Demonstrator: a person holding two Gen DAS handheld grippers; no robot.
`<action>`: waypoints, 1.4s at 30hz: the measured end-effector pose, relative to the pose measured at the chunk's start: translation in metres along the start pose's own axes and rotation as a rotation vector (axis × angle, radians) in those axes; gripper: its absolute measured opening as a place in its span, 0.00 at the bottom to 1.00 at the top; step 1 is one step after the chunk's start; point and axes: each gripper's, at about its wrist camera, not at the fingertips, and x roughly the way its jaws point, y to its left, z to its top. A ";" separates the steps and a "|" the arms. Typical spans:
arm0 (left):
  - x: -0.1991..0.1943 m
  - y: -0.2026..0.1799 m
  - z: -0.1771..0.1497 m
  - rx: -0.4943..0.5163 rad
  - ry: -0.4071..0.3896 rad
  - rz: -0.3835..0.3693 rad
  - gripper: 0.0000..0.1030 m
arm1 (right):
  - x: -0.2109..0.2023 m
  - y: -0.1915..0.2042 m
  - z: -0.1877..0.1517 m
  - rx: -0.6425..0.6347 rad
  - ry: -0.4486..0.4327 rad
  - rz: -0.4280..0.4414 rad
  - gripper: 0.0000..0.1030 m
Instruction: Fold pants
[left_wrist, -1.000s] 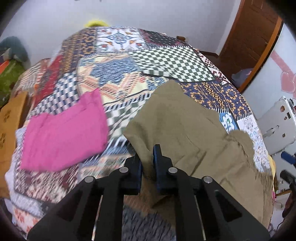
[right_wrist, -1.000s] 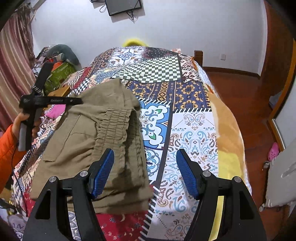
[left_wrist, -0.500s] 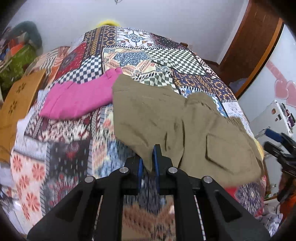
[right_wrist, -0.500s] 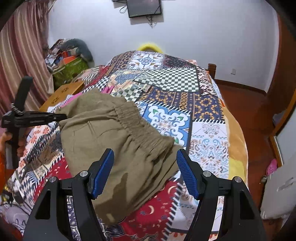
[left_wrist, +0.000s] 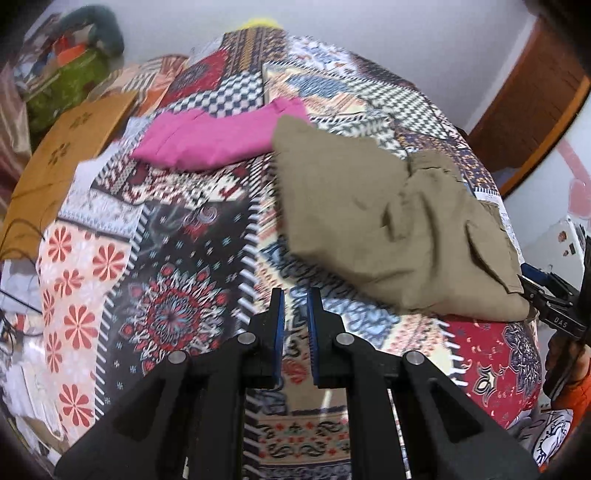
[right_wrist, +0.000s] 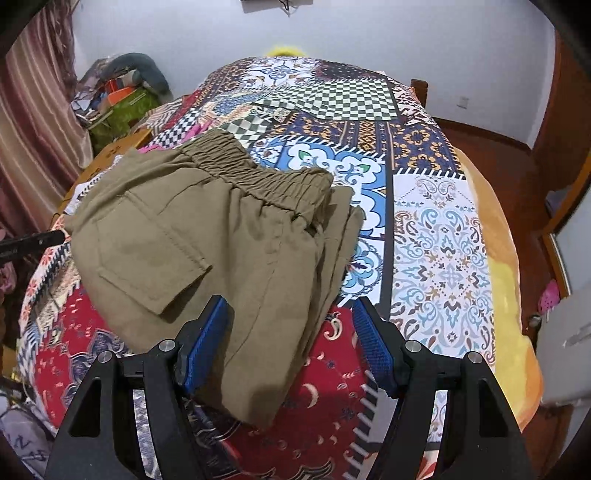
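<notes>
Hovering over the bed's patchwork quilt (left_wrist: 177, 295), the left tool (left_wrist: 294, 325) has its blue-padded fingers (left_wrist: 279, 328) drawn close together with a narrow gap between them and nothing pinched in that gap. Olive pants (left_wrist: 388, 221) lie folded on the quilt to the right of this tool and a little farther away, apart from its tips. A pink garment (left_wrist: 221, 136) rests at the far side, its right end meeting the far corner of the pants. Beyond it, at the left edge, sits a tan wooden board (left_wrist: 66, 147).

From the right wrist view, the right tool (right_wrist: 291, 343) is spread wide, its fingers (right_wrist: 207, 347) straddling the near edge of the pants (right_wrist: 221, 243) without gripping them; the left pad lies over the fabric, the right one over the quilt (right_wrist: 443, 258). The elastic waistband (right_wrist: 258, 173) faces the far side, and a flapped pocket (right_wrist: 147, 251) lies on top at the left.
</notes>
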 end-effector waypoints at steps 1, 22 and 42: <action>0.000 0.003 0.000 -0.005 0.001 0.000 0.11 | 0.001 -0.001 0.000 -0.003 0.001 -0.004 0.64; 0.038 -0.043 0.023 0.173 0.047 -0.035 0.13 | 0.020 -0.005 0.013 -0.061 0.008 -0.027 0.38; 0.022 -0.039 0.076 0.172 -0.049 -0.018 0.46 | 0.013 -0.023 0.046 -0.018 -0.025 -0.037 0.41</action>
